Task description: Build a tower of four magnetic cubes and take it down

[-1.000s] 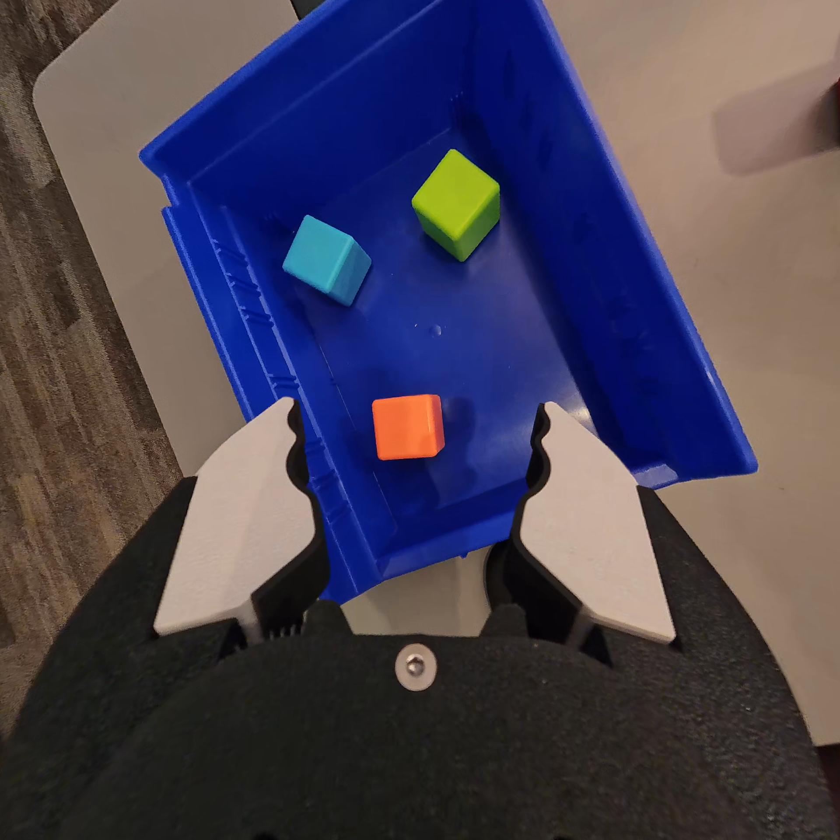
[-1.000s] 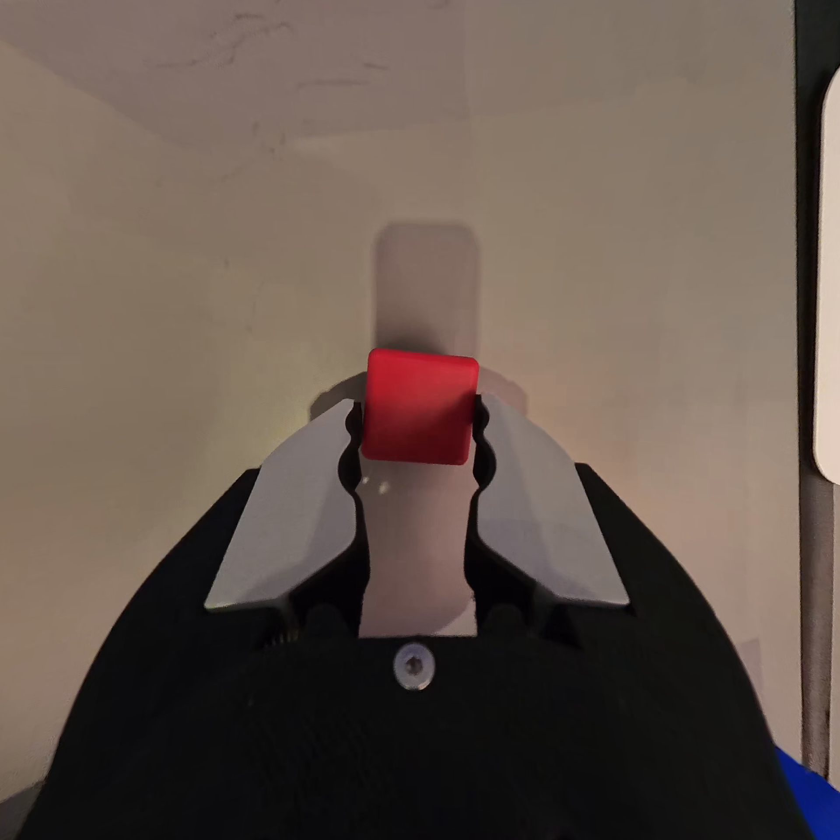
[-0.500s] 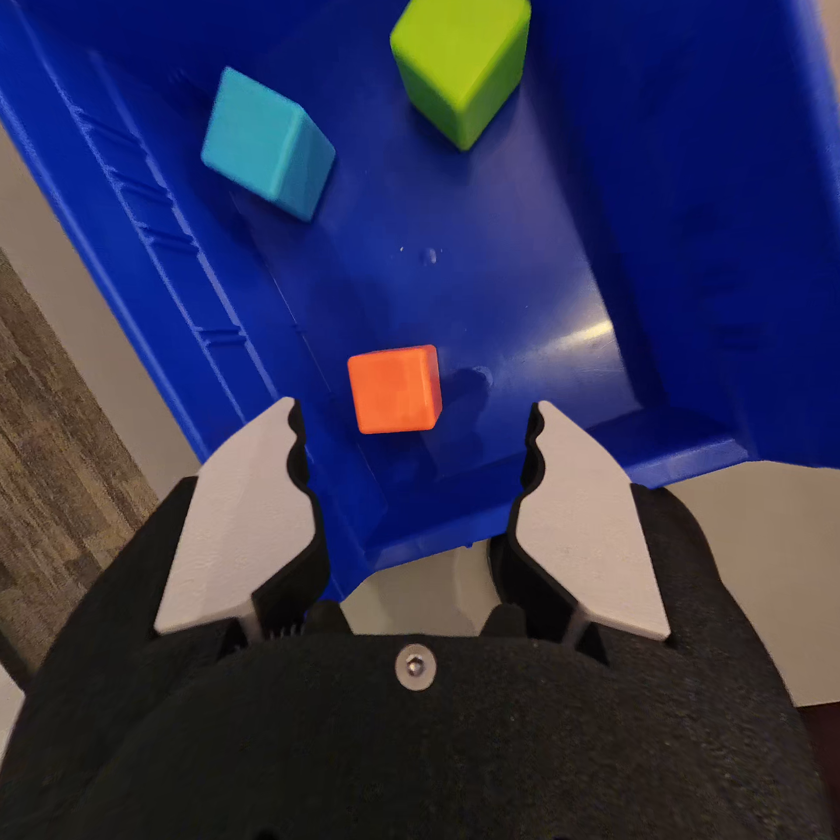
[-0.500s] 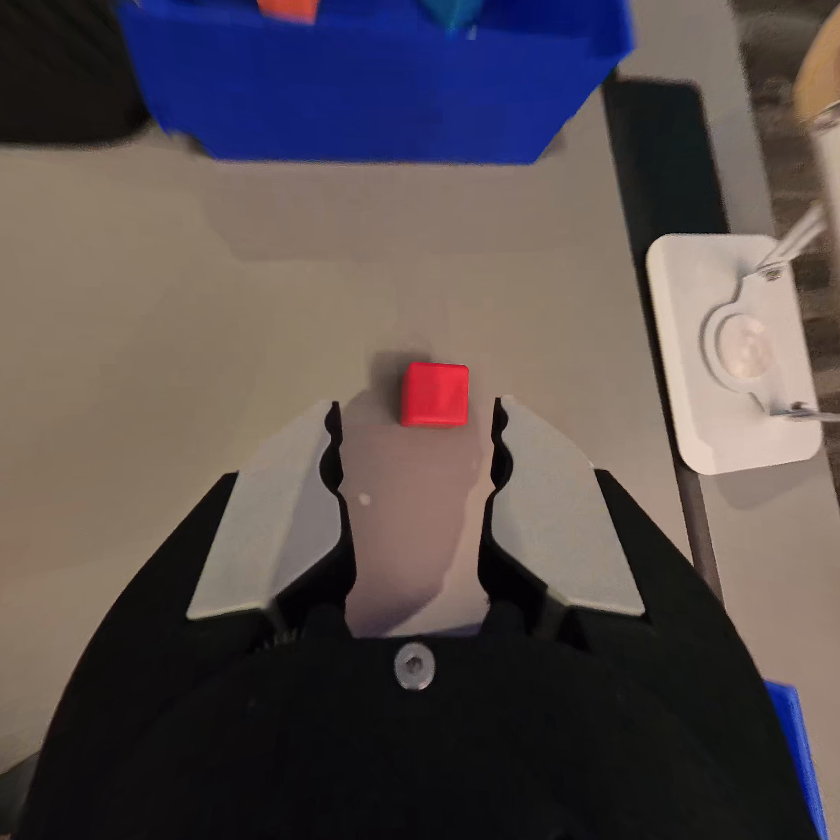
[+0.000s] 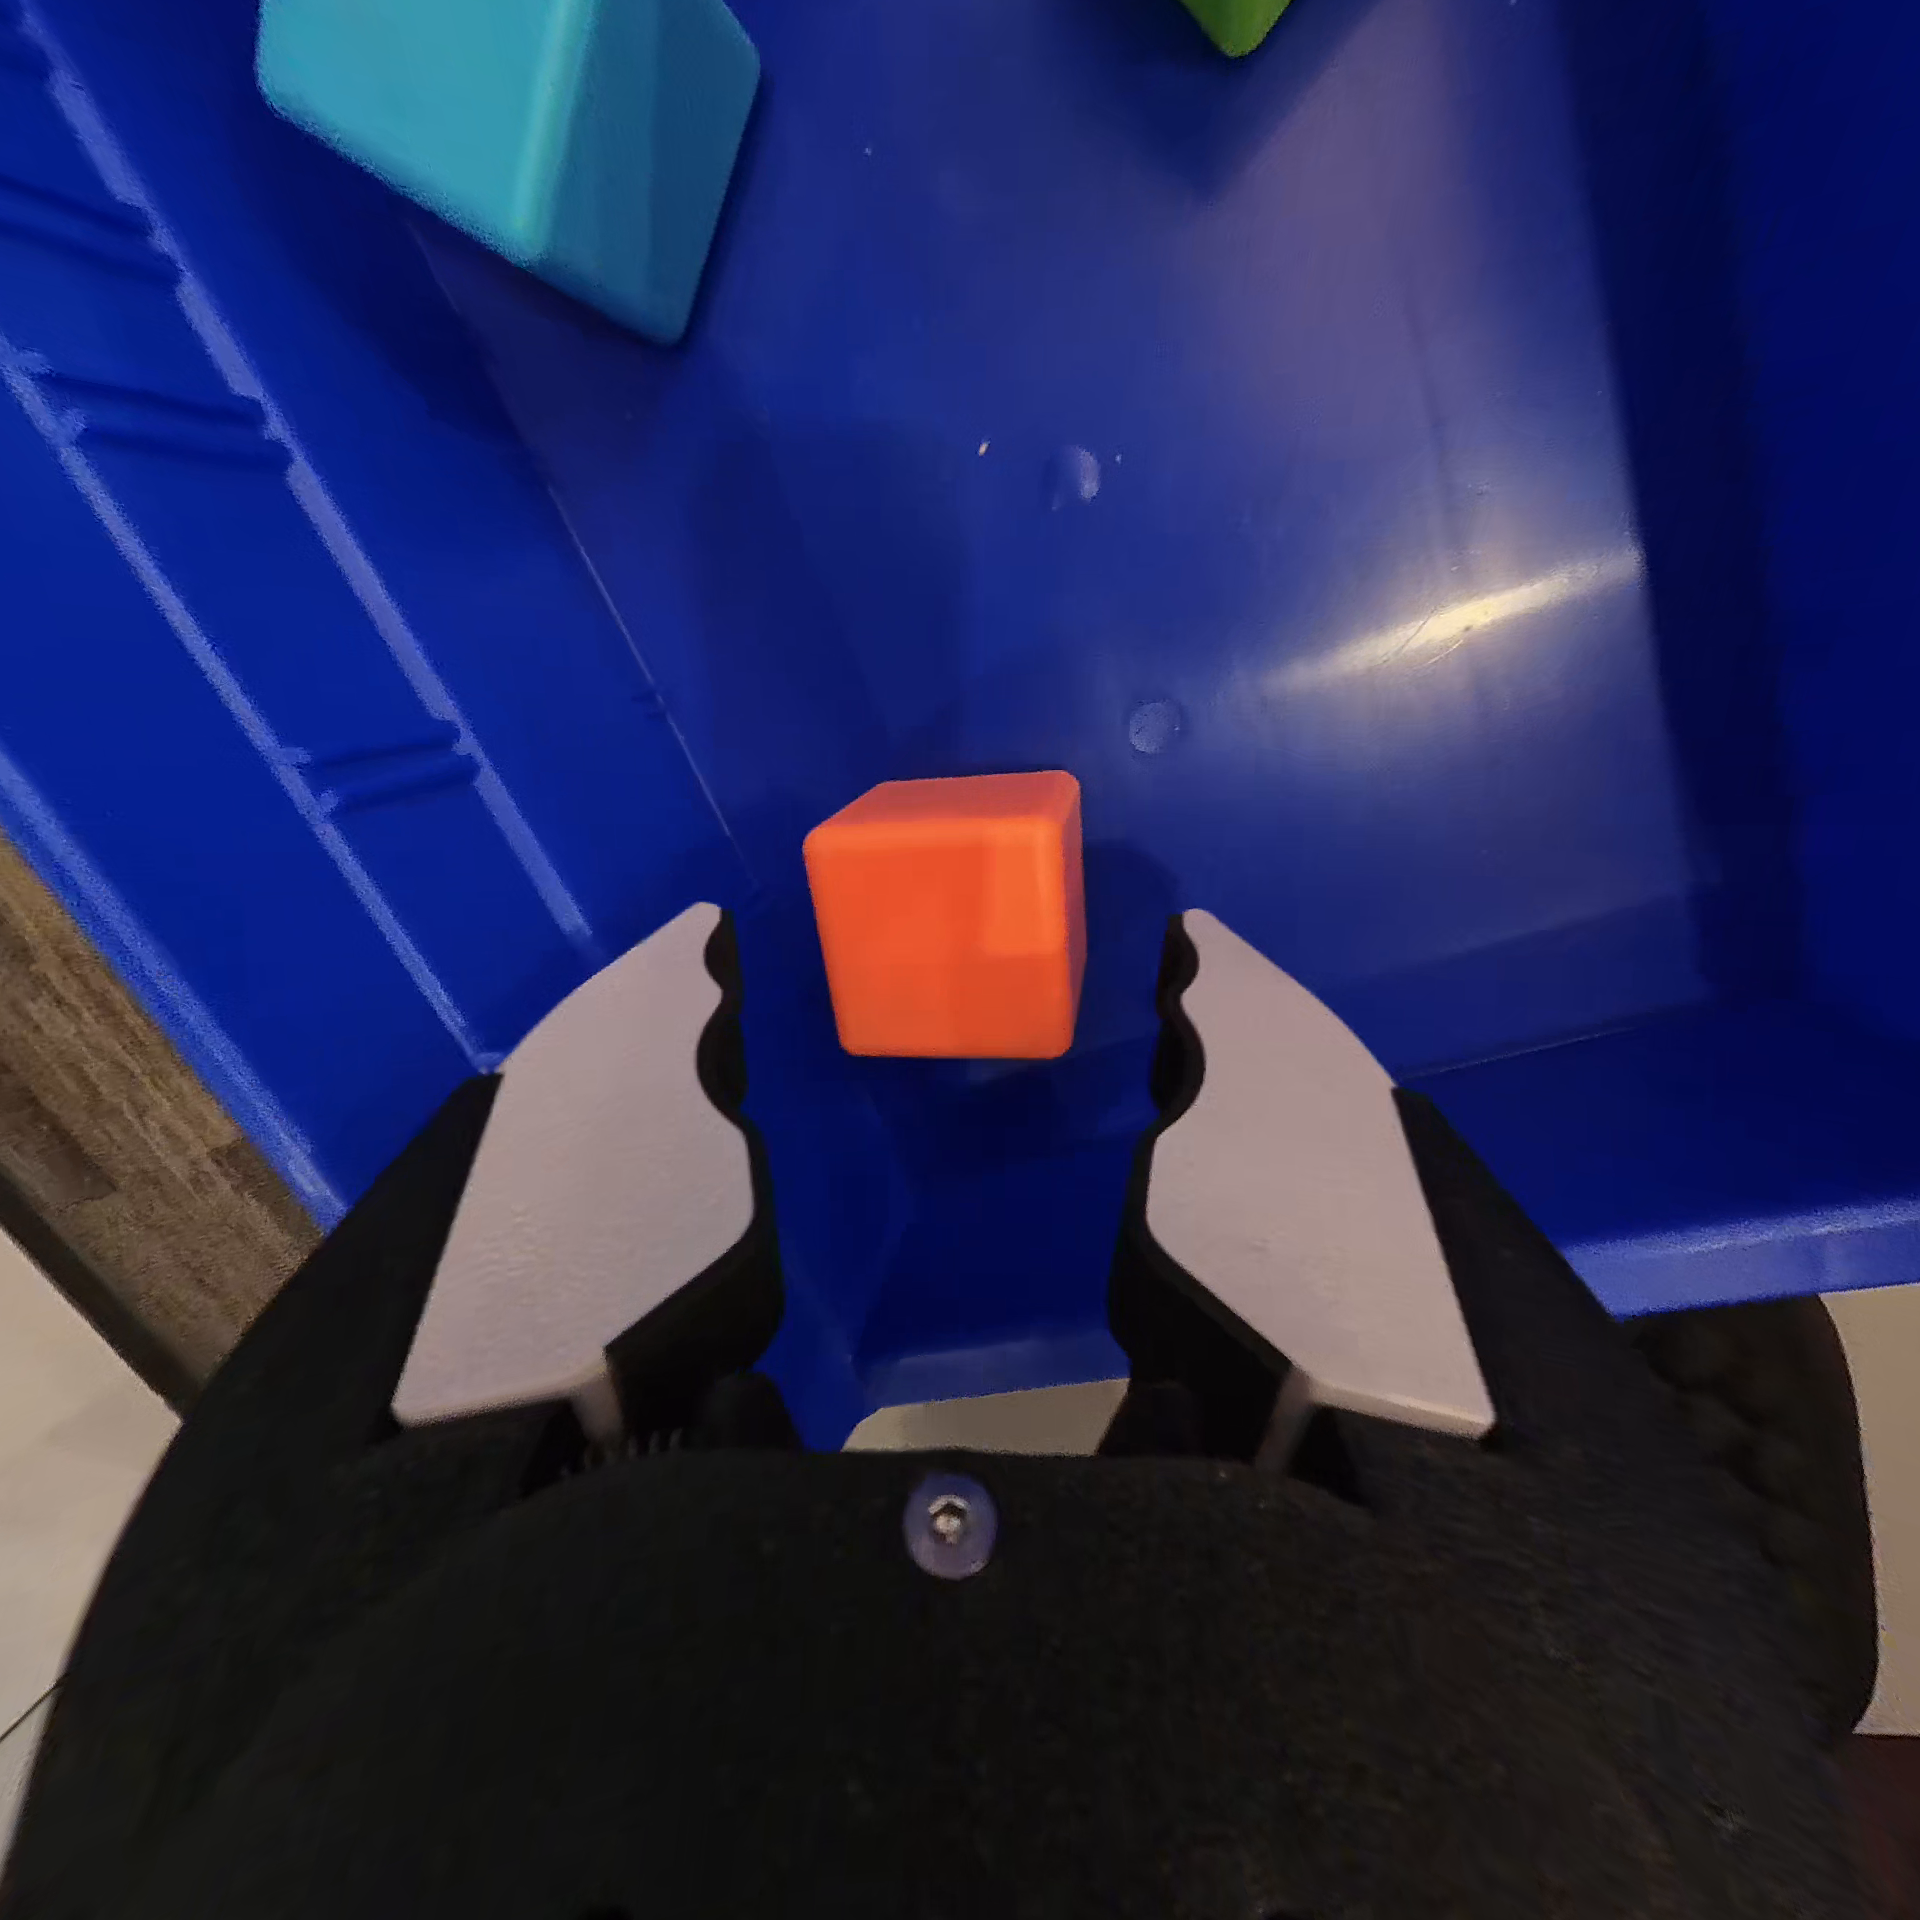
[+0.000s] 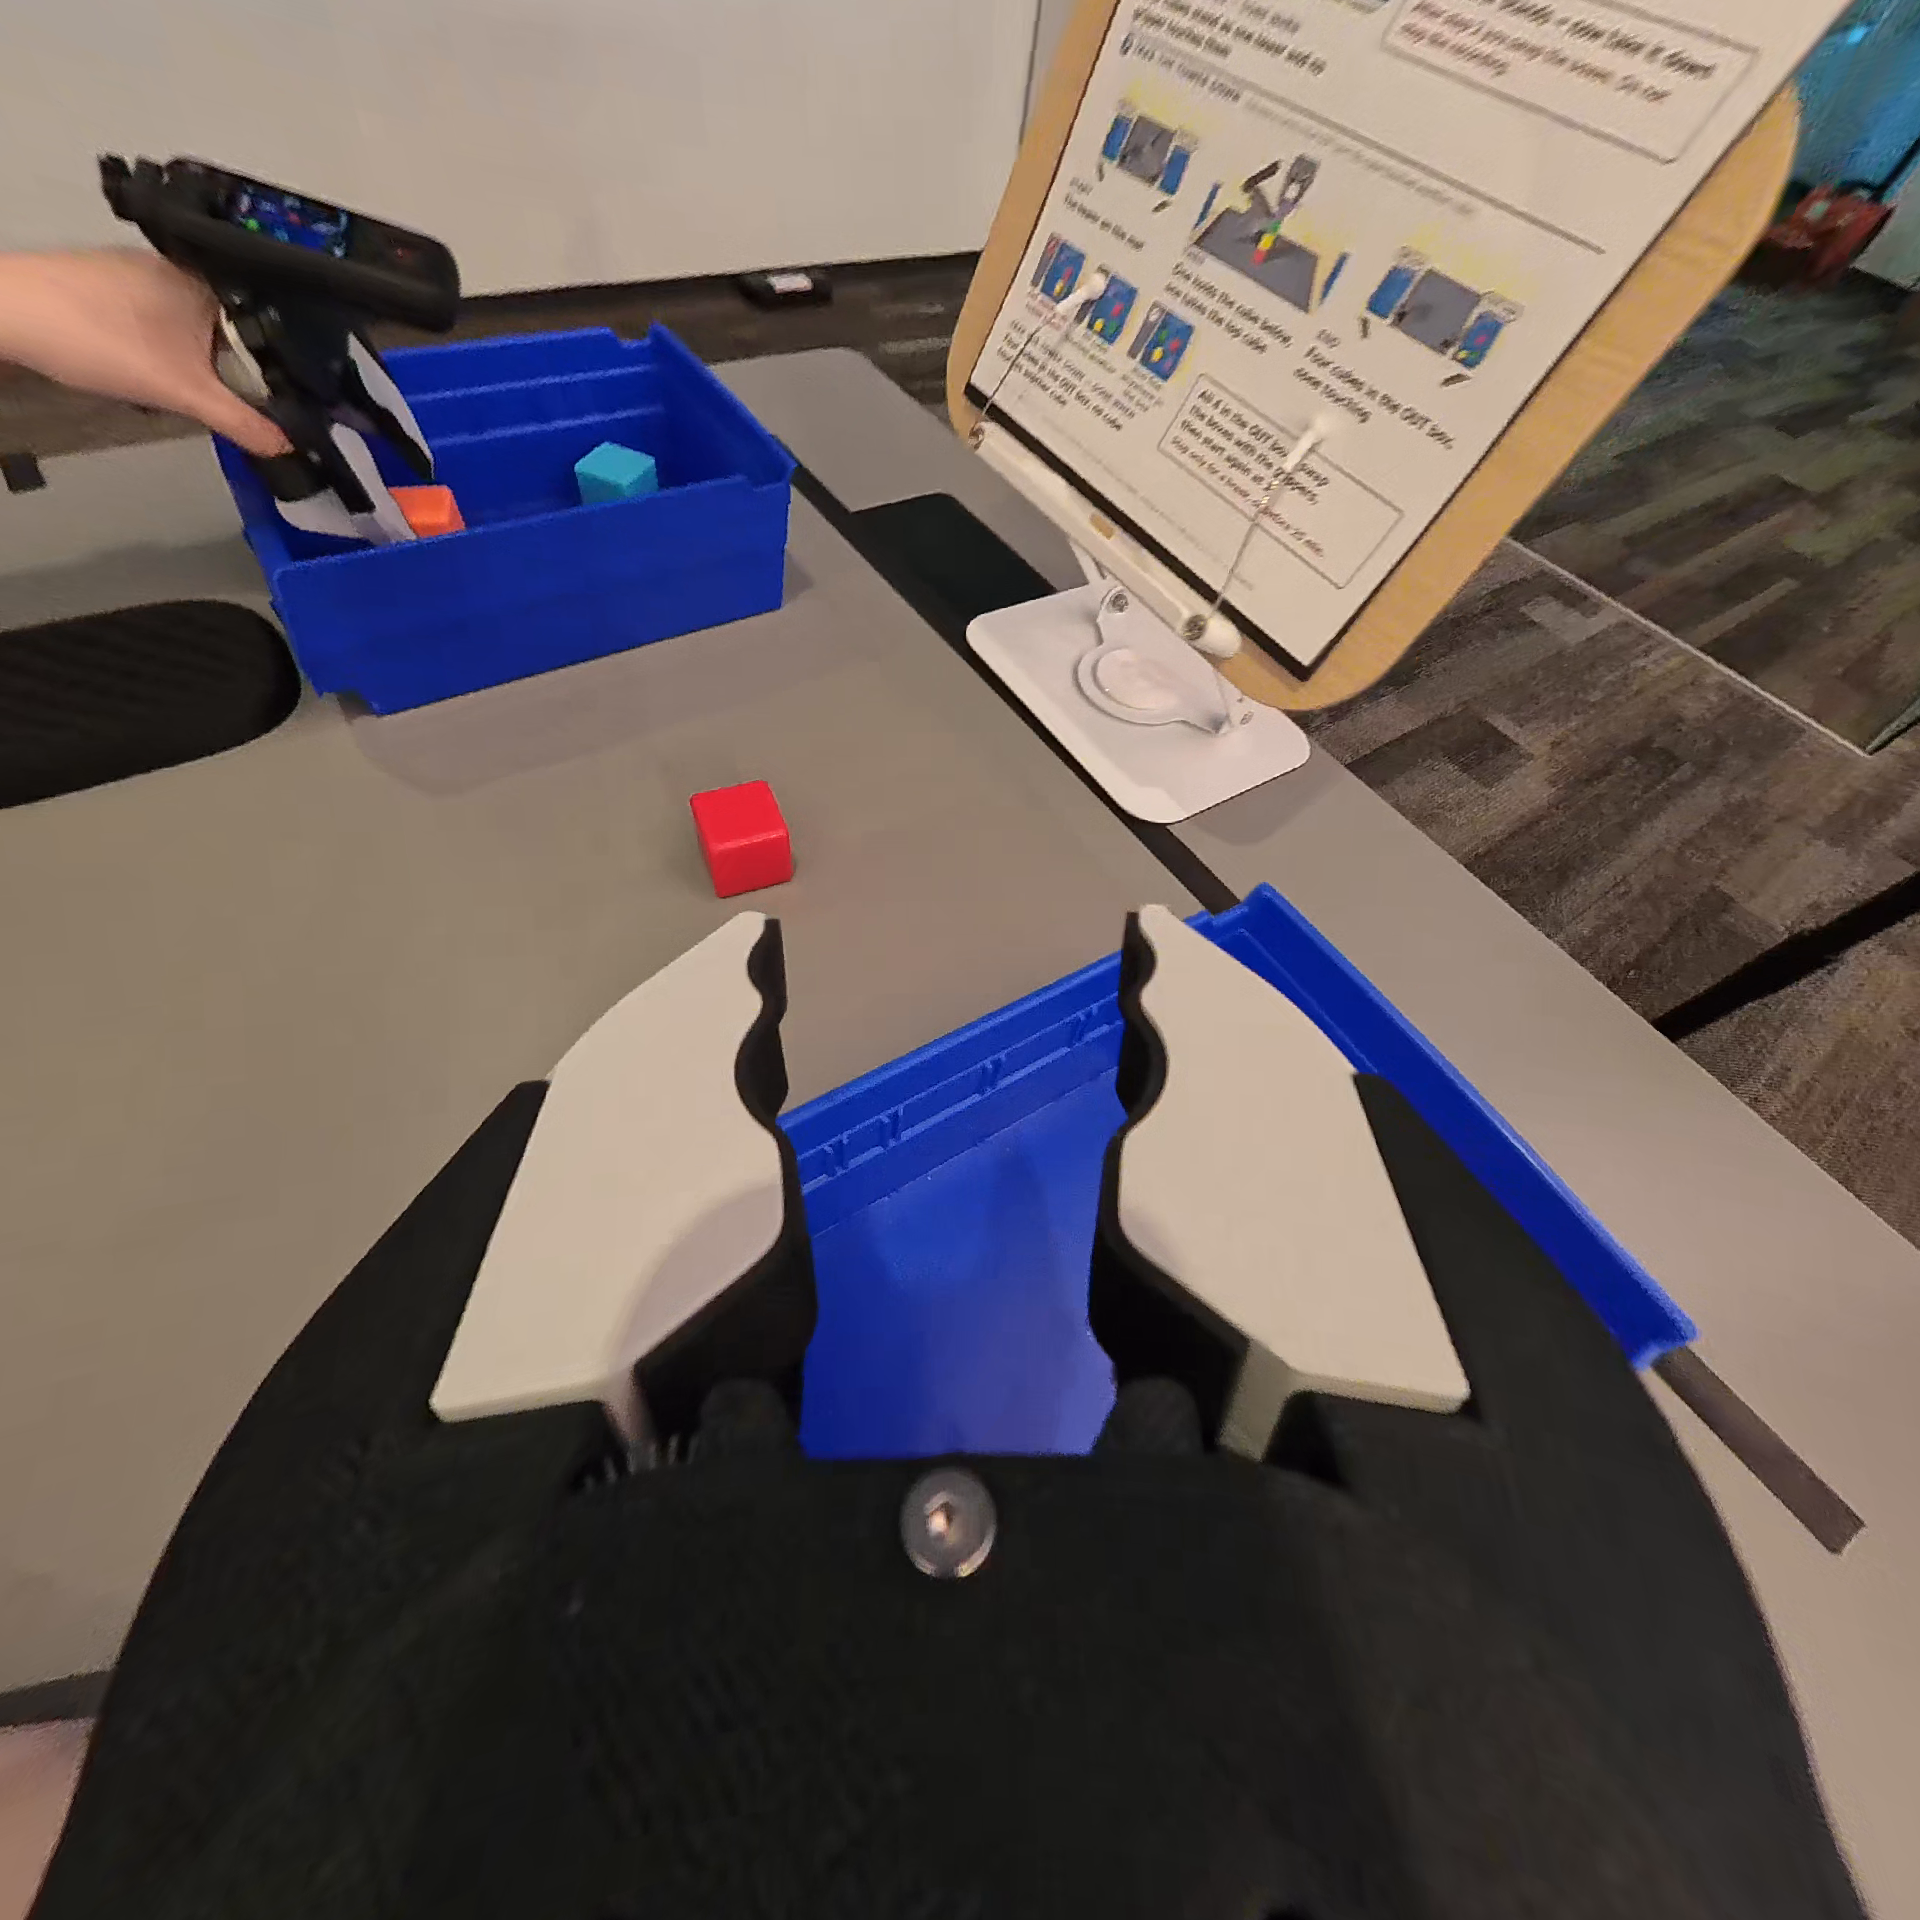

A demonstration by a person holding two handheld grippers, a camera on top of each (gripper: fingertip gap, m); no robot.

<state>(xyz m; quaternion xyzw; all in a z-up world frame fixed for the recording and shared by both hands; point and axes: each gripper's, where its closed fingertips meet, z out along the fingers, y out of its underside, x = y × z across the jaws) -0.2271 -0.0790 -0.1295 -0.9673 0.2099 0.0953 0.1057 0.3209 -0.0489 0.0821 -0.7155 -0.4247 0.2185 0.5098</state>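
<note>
My left gripper (image 5: 948,935) is open inside the blue bin (image 5: 1403,499), its fingers on either side of the orange cube (image 5: 945,920) without touching it. A cyan cube (image 5: 520,135) lies farther in, and a green cube (image 5: 1236,21) shows at the top edge. In the right wrist view the red cube (image 6: 740,837) stands alone on the grey table (image 6: 312,987). My right gripper (image 6: 951,940) is open and empty, raised above a second blue bin (image 6: 1403,1060). The left gripper (image 6: 343,488), the orange cube (image 6: 431,511) and the cyan cube (image 6: 615,473) show in the far bin (image 6: 520,592).
A tilted instruction board (image 6: 1351,312) on a white stand (image 6: 1138,707) is at the table's right edge. A black padded object (image 6: 125,686) lies left of the far bin. A hand (image 6: 114,332) holds the left gripper. Carpeted floor lies beyond the table. The tips of one gripper are about 60 cm away from the tips of the other.
My right gripper let go of the red cube on the table, opened and drew back over the near bin. My left gripper moved down into the far bin around the orange cube.
</note>
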